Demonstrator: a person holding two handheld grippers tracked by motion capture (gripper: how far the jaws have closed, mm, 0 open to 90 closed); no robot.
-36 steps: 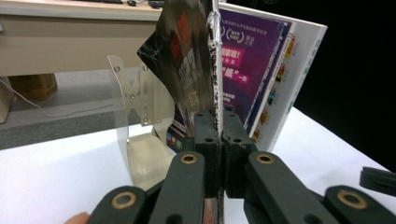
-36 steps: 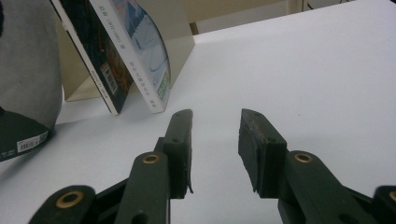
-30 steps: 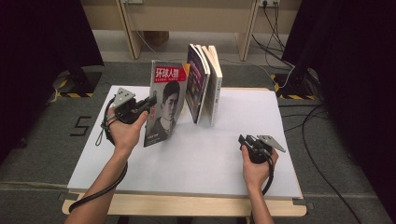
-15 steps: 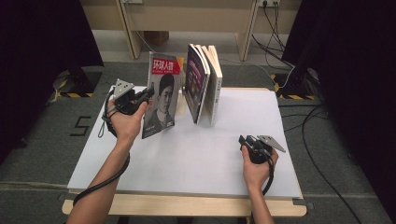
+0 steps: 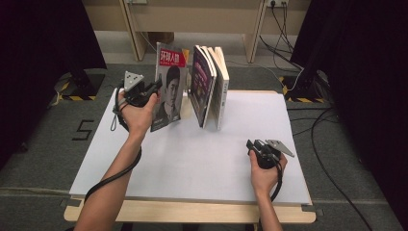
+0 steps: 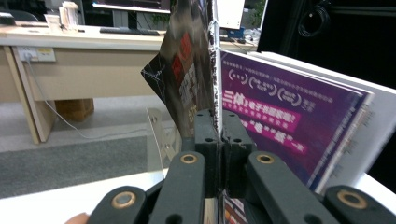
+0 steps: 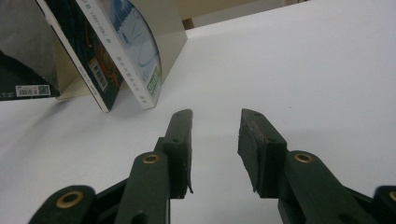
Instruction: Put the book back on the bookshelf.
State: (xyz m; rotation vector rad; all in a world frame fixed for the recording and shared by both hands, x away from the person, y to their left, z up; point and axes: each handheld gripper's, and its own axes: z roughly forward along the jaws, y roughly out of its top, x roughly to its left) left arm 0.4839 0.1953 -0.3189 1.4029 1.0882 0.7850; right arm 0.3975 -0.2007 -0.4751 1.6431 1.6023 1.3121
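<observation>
A magazine [image 5: 169, 86] with a man's portrait and a red title band is held upright above the back left of the white table [image 5: 192, 163]. My left gripper [image 5: 156, 87] is shut on the magazine's left edge. In the left gripper view the jaws [image 6: 219, 126] pinch the thin magazine [image 6: 187, 70] edge-on, with a purple-covered book [image 6: 289, 116] just to its right. Several books [image 5: 209, 84] stand leaning together at the table's back centre. My right gripper [image 5: 251, 144] rests at the front right, open, and its jaws [image 7: 215, 128] have bare table between them.
A clear bookend [image 6: 159, 135] stands beside the held magazine. The leaning books [image 7: 112, 51] lie ahead and to the left of the right gripper. Cables [image 5: 308, 120] trail on the floor to the right, and a wooden desk [image 5: 192, 14] stands behind the table.
My left hand has carried the magazine toward the back of the table and slightly up, closer to the standing books. The right hand has stayed in place.
</observation>
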